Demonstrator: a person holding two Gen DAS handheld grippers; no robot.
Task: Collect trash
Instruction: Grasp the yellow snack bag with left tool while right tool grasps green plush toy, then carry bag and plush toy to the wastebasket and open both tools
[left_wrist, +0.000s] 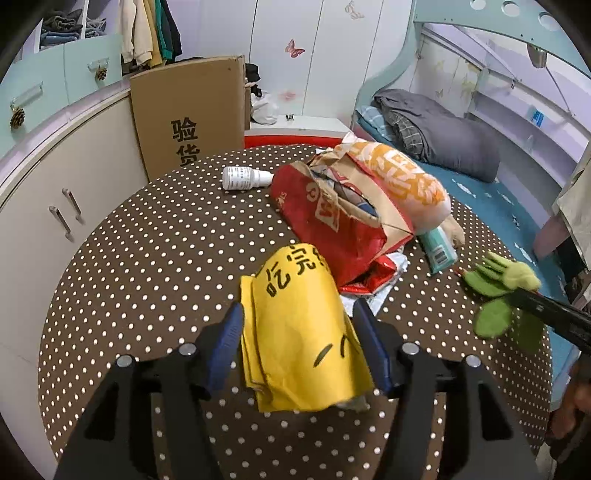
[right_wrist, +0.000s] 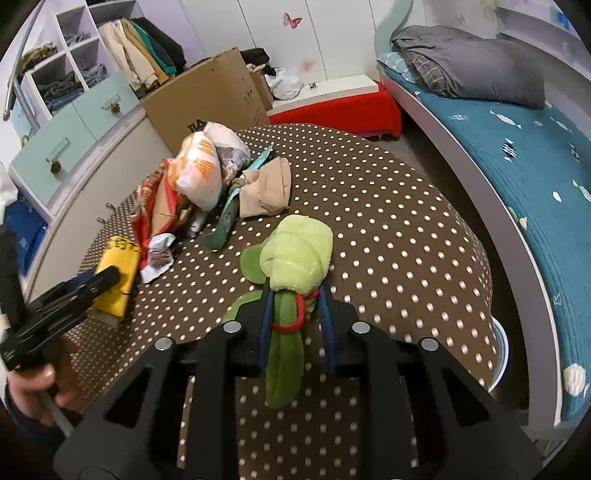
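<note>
My left gripper (left_wrist: 295, 314) is shut on a folded yellow paper bag (left_wrist: 295, 332) with black print, held just over the polka-dot table (left_wrist: 147, 258); the bag also shows in the right wrist view (right_wrist: 118, 273). My right gripper (right_wrist: 295, 295) is shut on a green plush toy (right_wrist: 295, 251) with a red cord, also seen at the right of the left wrist view (left_wrist: 502, 280). Further back lie a torn red paper bag (left_wrist: 332, 218), an orange-and-white plastic bag (left_wrist: 402, 177), a white bottle (left_wrist: 243, 178) and a teal tube (left_wrist: 439, 249).
A crumpled red-and-white wrapper (left_wrist: 376, 277) lies under the red bag. A beige cloth (right_wrist: 266, 188) lies behind the pile. A cardboard box (left_wrist: 188, 114) and cabinets (left_wrist: 55, 192) stand to the left, a bed (right_wrist: 535, 166) to the right.
</note>
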